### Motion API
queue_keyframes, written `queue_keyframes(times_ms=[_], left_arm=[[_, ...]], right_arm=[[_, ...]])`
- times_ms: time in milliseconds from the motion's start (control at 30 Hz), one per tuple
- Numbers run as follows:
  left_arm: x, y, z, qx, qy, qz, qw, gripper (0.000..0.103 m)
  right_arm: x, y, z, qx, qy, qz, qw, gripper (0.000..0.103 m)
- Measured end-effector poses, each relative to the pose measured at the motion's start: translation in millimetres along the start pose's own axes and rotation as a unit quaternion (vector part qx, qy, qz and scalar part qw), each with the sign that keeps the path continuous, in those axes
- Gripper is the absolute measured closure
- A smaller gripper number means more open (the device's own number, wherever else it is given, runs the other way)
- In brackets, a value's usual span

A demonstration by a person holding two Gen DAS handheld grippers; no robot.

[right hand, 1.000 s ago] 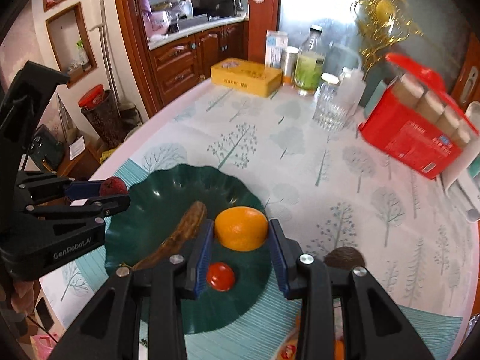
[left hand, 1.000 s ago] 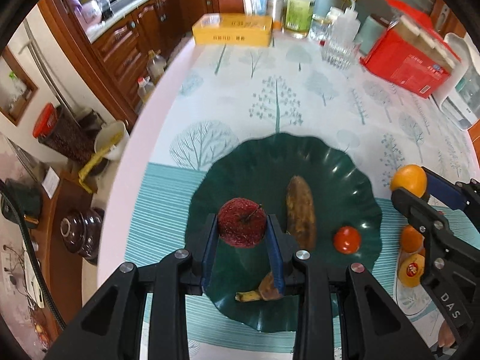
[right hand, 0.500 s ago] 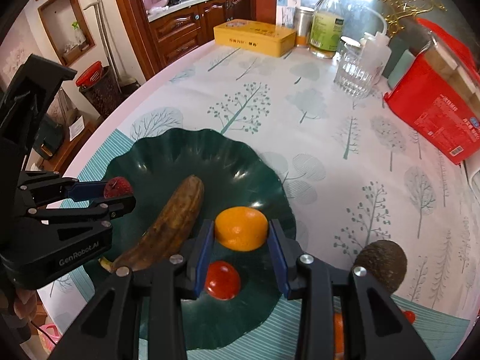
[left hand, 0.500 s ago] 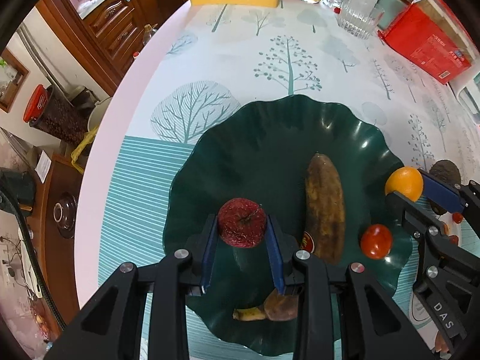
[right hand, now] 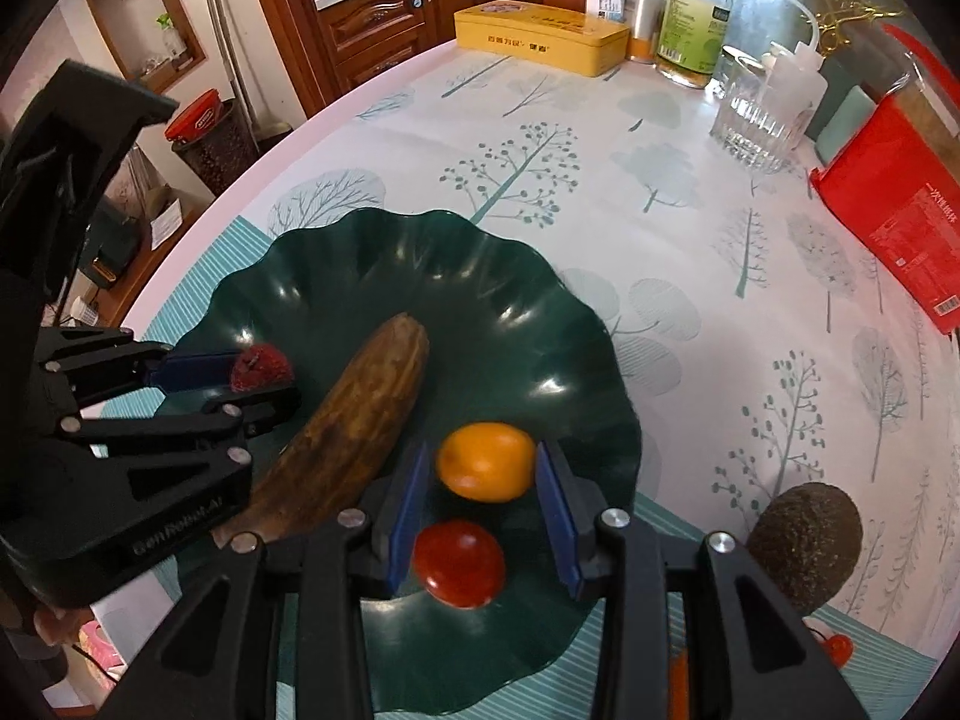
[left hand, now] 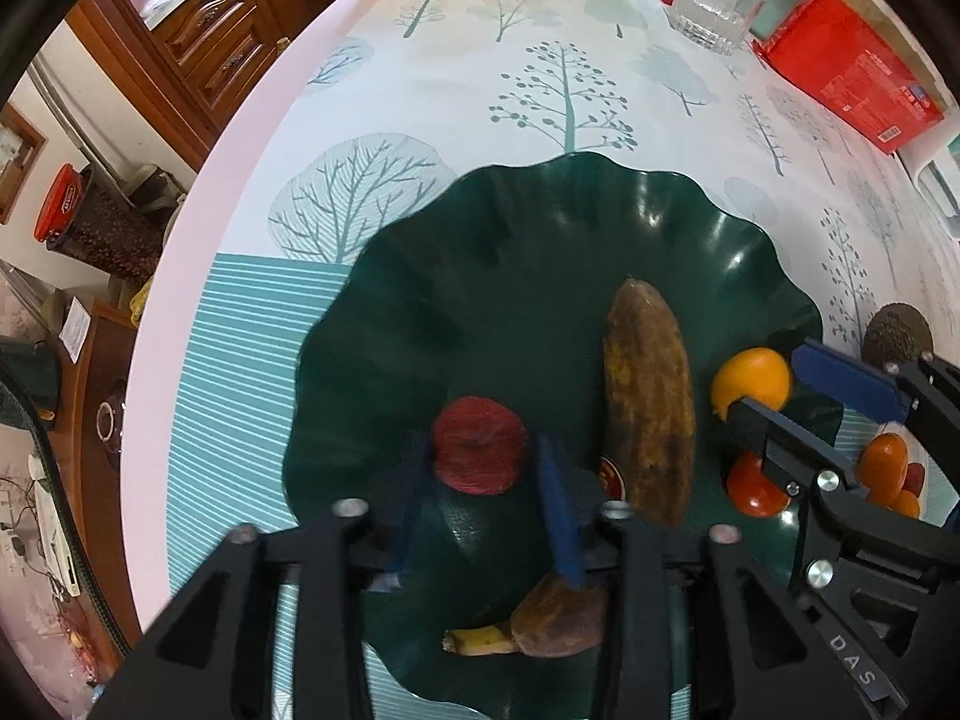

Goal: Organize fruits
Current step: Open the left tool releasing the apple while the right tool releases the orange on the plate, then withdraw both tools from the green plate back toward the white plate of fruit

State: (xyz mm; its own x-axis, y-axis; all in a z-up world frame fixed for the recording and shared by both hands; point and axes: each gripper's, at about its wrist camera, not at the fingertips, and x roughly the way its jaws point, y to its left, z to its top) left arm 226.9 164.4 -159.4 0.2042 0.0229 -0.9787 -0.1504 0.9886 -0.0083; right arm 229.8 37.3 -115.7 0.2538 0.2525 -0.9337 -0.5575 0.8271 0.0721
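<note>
A dark green wavy plate (left hand: pixel 522 252) (right hand: pixel 372 276) lies on the table. My left gripper (left hand: pixel 480 462) has its jaws apart around a dark red fruit (left hand: pixel 478 445) that rests on the plate; a small gap shows on each side. My right gripper (right hand: pixel 483 468) has its jaws apart around an orange (right hand: pixel 486 461), with gaps on both sides, over the plate's right part. A brown banana (left hand: pixel 648 408) (right hand: pixel 354 426) and a red tomato (right hand: pixel 459 564) (left hand: pixel 753 489) lie on the plate. A second brown banana piece (left hand: pixel 552 618) lies at the plate's near edge.
A dark avocado (right hand: pixel 804 546) lies right of the plate, with small oranges (left hand: pixel 882 462) on a white plate beside it. At the table's back stand a yellow tin (right hand: pixel 540 36), bottle (right hand: pixel 693 12), glass (right hand: pixel 756 114) and red box (right hand: pixel 894 210). The table edge runs along the left.
Both grippers came down lower over the plate. Both sets of jaws opened slightly, so the red fruit and the orange now sit loose between them.
</note>
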Motion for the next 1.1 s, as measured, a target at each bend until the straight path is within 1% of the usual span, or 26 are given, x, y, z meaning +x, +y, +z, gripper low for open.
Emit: queue_keyframes(times_ms=[33, 67, 133, 167, 267, 400, 767, 900, 1100], left_arm=[[-0.9, -0.4, -1.5, -0.001, -0.005, 0.006, 1.0000, 0.045], [-2.4, -0.6, -2.8, -0.001, -0.011, 0.016, 0.9998, 0.041], [-4.5, -1.6, -5.4, -0.002, -0.019, 0.026, 0.9995, 0.031], [-5.5, -0.6, -6.4, -0.004, -0.020, 0.024, 0.9995, 0.030], [-10.1, 2.5, -10.5, -0.008, -0.021, 0.014, 0.9997, 0.029], [-18.6, 0.4, -16.9, -0.003, -0.028, 0.023, 0.9993, 0.028], [-46.1, -4.0, -34.1, -0.005, -0.044, 0.021, 0.9988, 0.026], [-60.2, -5.8, -40.2, 0.000, -0.055, 0.025, 0.9982, 0.026], [-83.9, -7.3, -50.0, 0.001, -0.076, 0.027, 0.9968, 0.023]], right_arm=[[-1.0, 0.3, -0.7, -0.001, -0.003, -0.001, 1.000, 0.057], [-2.0, 0.3, -1.1, -0.001, -0.005, 0.000, 1.000, 0.056], [-3.7, -0.2, -2.1, 0.000, -0.005, 0.001, 1.000, 0.055], [-4.1, -0.8, -2.5, 0.001, -0.006, 0.002, 1.000, 0.055], [-5.8, -3.9, -3.5, 0.010, -0.005, 0.004, 1.000, 0.055], [-9.8, -6.2, -4.5, 0.019, -0.007, 0.006, 1.000, 0.055], [-26.0, -4.3, -12.5, 0.020, -0.014, 0.002, 1.000, 0.055], [-37.4, -2.9, -14.8, 0.021, -0.021, 0.000, 1.000, 0.055], [-55.3, -3.3, -19.5, 0.028, -0.034, -0.001, 0.999, 0.055]])
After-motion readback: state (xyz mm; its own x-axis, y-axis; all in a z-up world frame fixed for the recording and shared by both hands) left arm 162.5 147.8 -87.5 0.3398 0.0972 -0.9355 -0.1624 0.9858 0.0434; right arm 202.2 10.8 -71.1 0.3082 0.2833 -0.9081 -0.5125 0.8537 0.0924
